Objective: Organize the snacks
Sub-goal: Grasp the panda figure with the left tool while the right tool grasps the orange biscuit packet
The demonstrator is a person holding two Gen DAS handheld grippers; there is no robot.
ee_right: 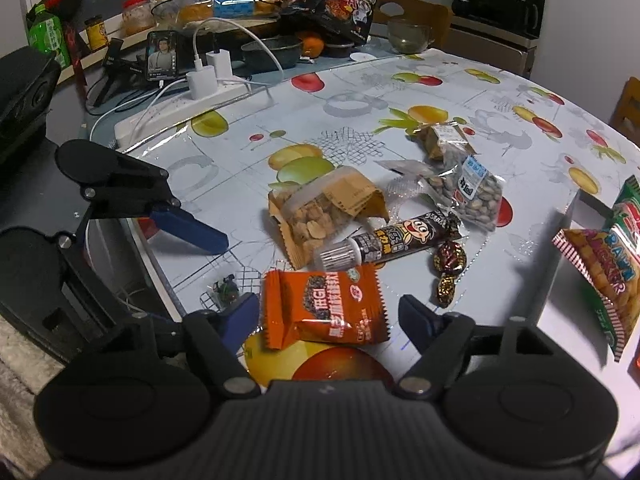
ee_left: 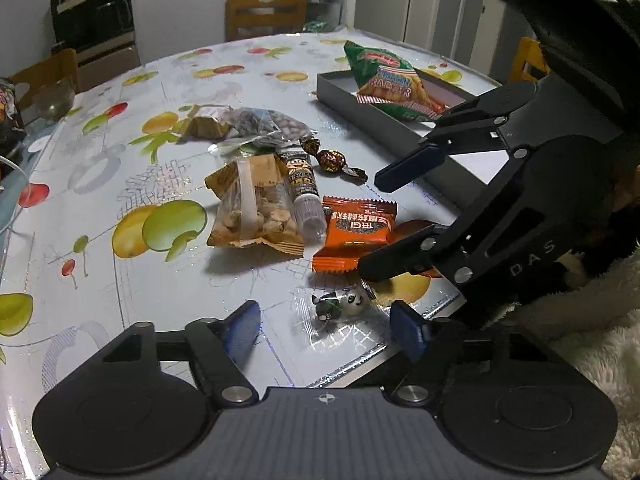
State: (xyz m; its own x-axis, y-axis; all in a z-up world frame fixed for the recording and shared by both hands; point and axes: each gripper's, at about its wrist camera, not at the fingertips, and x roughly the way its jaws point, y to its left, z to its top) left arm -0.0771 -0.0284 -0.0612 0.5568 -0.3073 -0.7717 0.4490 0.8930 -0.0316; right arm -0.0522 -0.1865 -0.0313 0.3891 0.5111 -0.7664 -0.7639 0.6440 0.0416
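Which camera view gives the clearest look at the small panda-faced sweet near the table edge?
The left wrist view. The panda sweet lies between that gripper's fingers, its face readable. The right wrist view shows it only as a small dark shape in clear wrap, beside the orange packet.

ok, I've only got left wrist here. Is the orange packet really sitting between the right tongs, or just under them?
Observer: Between them. In the right wrist view the orange foil snack packet lies flat between the right tongs. The tongs are open, and a gap shows on the packet's right side.
Operator: Anything off to the left that I can't see?
Observer: Yes. A white power strip lies at the upper left of that view, with two white chargers plugged in. It is well clear of the snacks.
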